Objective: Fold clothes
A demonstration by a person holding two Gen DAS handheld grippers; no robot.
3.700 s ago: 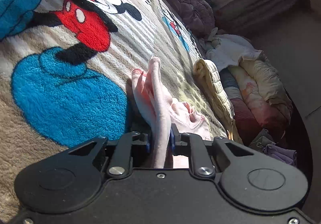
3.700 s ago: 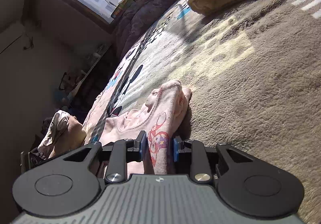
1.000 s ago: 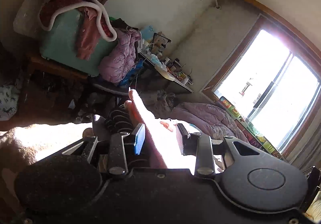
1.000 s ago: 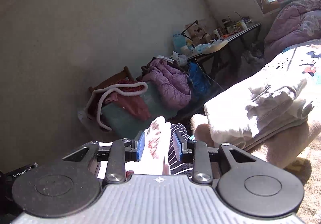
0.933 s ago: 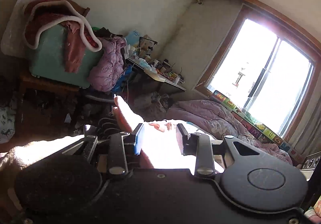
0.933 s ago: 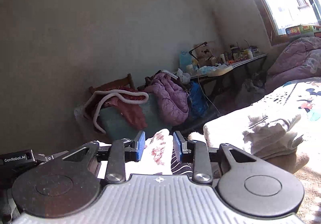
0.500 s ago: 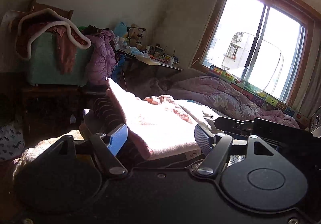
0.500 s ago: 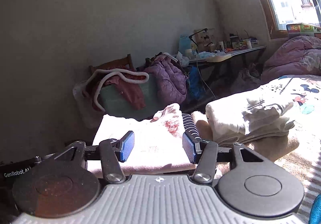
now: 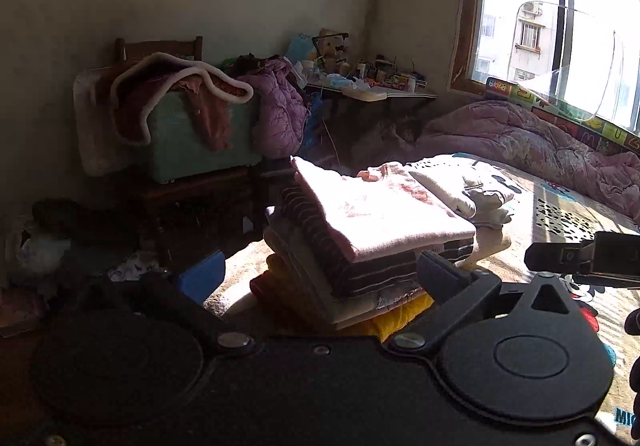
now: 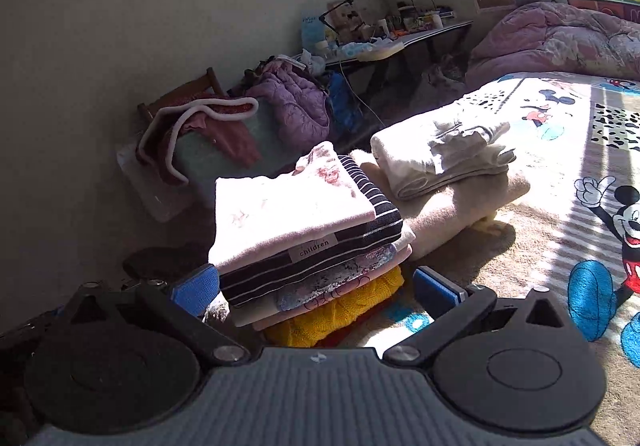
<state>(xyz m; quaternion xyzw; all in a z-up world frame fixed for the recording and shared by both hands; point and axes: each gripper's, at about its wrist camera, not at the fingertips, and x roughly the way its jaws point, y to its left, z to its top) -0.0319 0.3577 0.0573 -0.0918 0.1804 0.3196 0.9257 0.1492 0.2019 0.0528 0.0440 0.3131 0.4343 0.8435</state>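
Note:
A folded pink garment [image 9: 376, 210] [image 10: 280, 210] lies on top of a stack of folded clothes [image 10: 316, 282] near the bed's corner. Under it are a dark striped piece [image 10: 352, 234], a patterned one and a yellow knit [image 10: 344, 316]. My left gripper [image 9: 320, 274] is open and empty, just short of the stack. My right gripper [image 10: 316, 292] is open and empty, its jaws wide on either side of the stack's near end. The right gripper's body [image 9: 588, 258] shows in the left wrist view.
A second pile of folded cream and beige clothes [image 10: 444, 158] sits beside the stack. The Mickey Mouse blanket [image 10: 560, 230] covers the bed. A purple quilt [image 9: 532, 142] lies under the window. A chair heaped with clothes [image 9: 176, 126] and a cluttered table [image 10: 392, 42] stand by the wall.
Both grippers carried the pink garment from the blanket to the stack, opened and let it go on top. Both have since drawn back from the stack, jaws wide.

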